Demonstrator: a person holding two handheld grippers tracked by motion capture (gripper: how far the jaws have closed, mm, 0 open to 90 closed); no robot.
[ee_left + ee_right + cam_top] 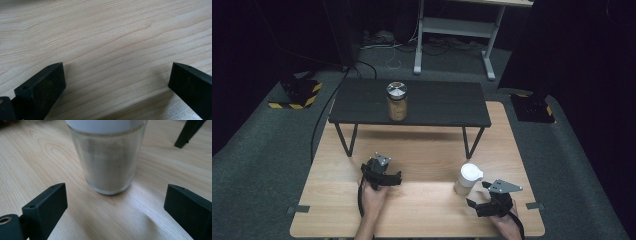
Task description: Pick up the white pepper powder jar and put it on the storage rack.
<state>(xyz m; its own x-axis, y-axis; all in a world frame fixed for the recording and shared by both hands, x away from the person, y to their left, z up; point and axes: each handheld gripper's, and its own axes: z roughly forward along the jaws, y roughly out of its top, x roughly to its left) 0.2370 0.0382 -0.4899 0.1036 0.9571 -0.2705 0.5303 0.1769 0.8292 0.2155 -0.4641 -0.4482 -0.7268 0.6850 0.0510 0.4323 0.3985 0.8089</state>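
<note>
A glass jar with a white lid [468,178] stands on the wooden table [422,150] at the right; its pale powdery contents show in the right gripper view [110,162]. My right gripper [478,196] is open just behind the jar, jaws wide apart and not touching it [116,202]. A second jar with a silver lid [397,101], filled with brown material, stands on the low black shelf [437,104]. My left gripper [388,175] rests low over bare wood at the table's left, open with nothing between its jaws [117,82].
The black shelf stands on thin legs [346,141] across the far half of the table; one leg's foot [180,144] shows beyond the white-lidded jar. Dark carpet surrounds the table, with a grey desk frame [452,30] and cables behind.
</note>
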